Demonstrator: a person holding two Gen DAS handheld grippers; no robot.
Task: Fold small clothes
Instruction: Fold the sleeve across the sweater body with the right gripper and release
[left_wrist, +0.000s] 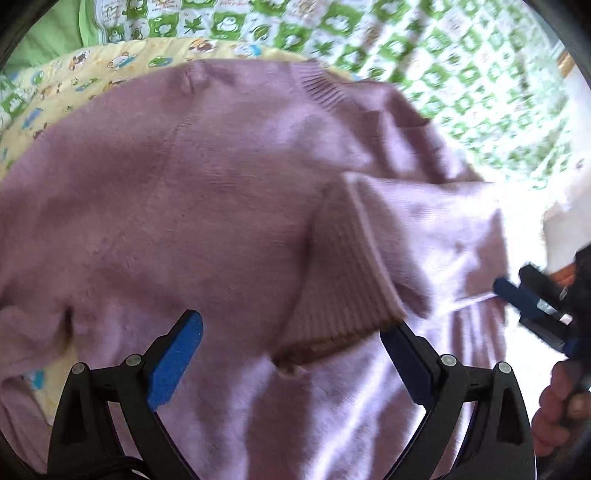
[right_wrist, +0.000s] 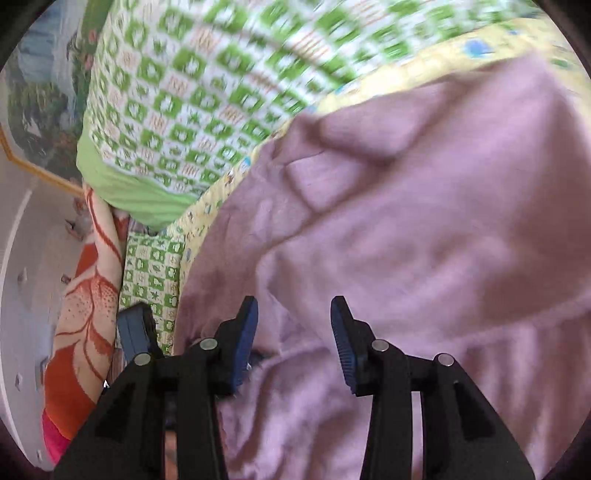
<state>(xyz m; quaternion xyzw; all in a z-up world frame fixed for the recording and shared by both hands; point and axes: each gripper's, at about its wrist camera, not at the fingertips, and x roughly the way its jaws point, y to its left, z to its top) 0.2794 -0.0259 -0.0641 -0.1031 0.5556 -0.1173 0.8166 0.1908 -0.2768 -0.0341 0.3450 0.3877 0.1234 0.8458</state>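
both grippers, left (left_wrist: 291, 354) and right (right_wrist: 293, 339), hang released over the sweater (left_wrist: 184, 221), green quilt (right_wrist: 184, 92) behind.

A yellow quilt (left_wrist: 48, 92) printed with small cartoon animals lies across the bed beneath my work, over a green-and-white checked bedsheet (left_wrist: 424, 51) patterned with leaves and frogs. To one side, a cream cushion (right_wrist: 85, 314) with an orange leaf design rests against the sheet's plain lime-green border (right_wrist: 129, 188). Behind it, a landscape picture (right_wrist: 40, 92) with a gold frame edge hangs on a pale wall.
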